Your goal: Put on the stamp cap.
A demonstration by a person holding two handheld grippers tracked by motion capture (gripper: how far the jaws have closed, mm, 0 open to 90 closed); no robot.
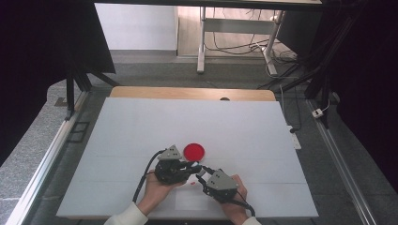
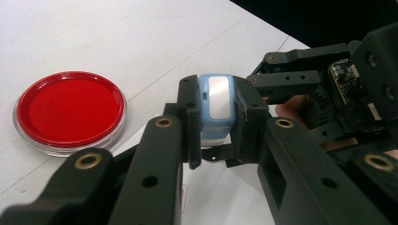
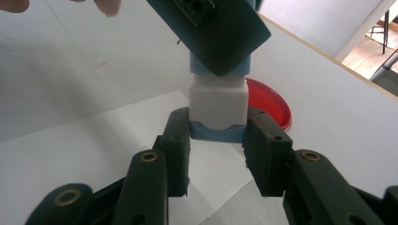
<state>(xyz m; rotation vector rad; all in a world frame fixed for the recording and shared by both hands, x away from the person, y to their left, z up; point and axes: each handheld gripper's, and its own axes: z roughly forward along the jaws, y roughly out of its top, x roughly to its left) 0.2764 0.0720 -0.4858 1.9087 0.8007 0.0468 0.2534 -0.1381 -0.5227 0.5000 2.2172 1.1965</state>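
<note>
Dish: I see a shallow round red dish (image 1: 194, 151) with a clear rim lying flat on the counter (image 1: 141, 126); I can make out nothing inside it but its red floor.

Held thing: a small blue and white block (image 2: 217, 105) with a pale window on one face is up off the counter, just near of the dish.

Left tongs: my left tongs (image 1: 187, 167) are clamped on the block, one black pad flat against each side, as the left gripper view shows.

Right tongs: my right tongs (image 3: 217, 140) have just been easing apart; the block's blue lower end sits between them, the pads close beside it, and I cannot tell whether they touch.

Meeting point: both tongs come together at the block, near the counter's near edge, at its middle.

Paper: a white sheet (image 3: 155, 126) lies under the tongs.

Counter: white, wide, bare apart from these.

Room: grey floor, dark curtains at left and right, a table frame and cables at the far side.
</note>
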